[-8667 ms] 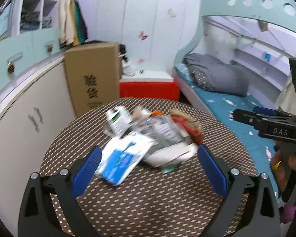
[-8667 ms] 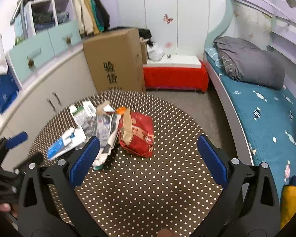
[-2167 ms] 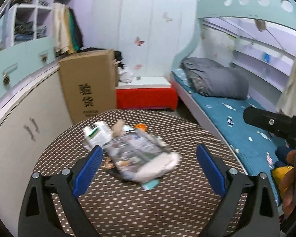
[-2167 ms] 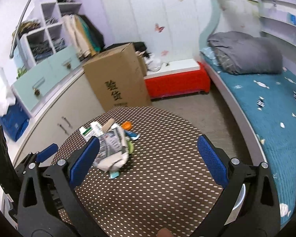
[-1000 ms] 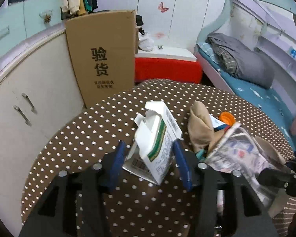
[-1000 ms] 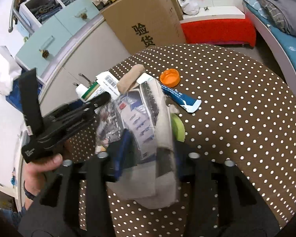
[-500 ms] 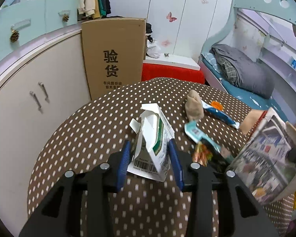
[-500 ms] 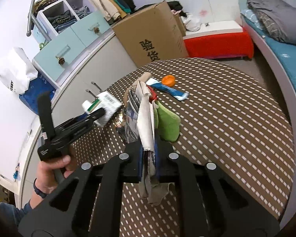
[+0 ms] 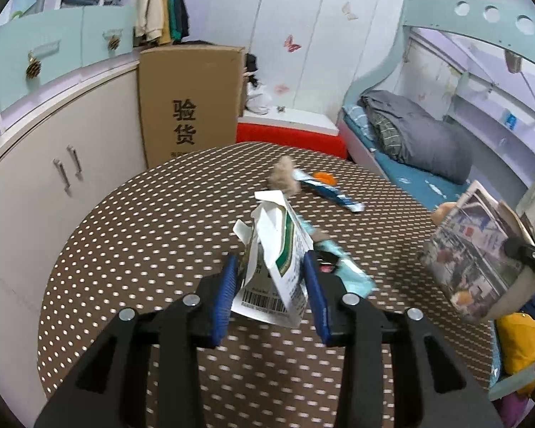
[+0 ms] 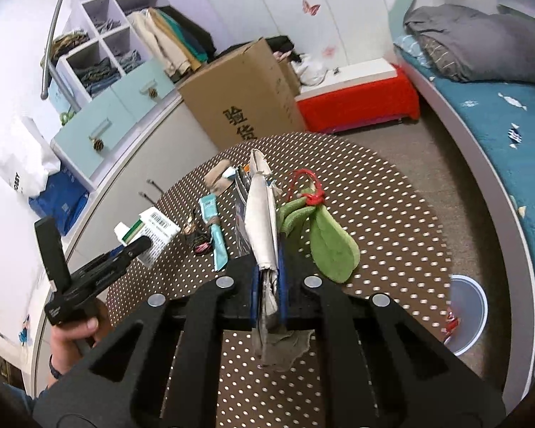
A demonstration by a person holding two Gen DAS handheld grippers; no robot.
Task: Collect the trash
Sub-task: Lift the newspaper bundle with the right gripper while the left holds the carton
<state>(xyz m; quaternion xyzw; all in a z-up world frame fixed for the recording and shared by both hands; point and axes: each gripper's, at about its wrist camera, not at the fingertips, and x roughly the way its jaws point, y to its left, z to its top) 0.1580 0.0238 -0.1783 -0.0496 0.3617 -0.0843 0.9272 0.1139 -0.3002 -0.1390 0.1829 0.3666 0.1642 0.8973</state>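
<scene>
Above the dotted table (image 9: 132, 235), the left gripper (image 9: 273, 285) clamps a torn white carton (image 9: 280, 260), while the right gripper (image 10: 267, 285), nearly closed, pinches a printed bag (image 10: 262, 221).

**Colours all over this room**

Worktop (image 9: 153, 235) is brown with white polka dots. Carton (image 9: 280, 267) is white with a green stripe and barcode. Blue fingers (image 9: 224, 285), orange cap (image 9: 326, 177), green leaf thing (image 10: 333, 246) with red tie.

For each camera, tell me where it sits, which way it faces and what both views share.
Left wrist: rides behind the left gripper, which grips a white-and-green paper carton, facing the bed.
Right wrist: rides behind the right gripper, which clamps a flattened printed bag, looking down; a hand shows.
Shared: brown polka-dot round table, tall cardboard box.
</scene>
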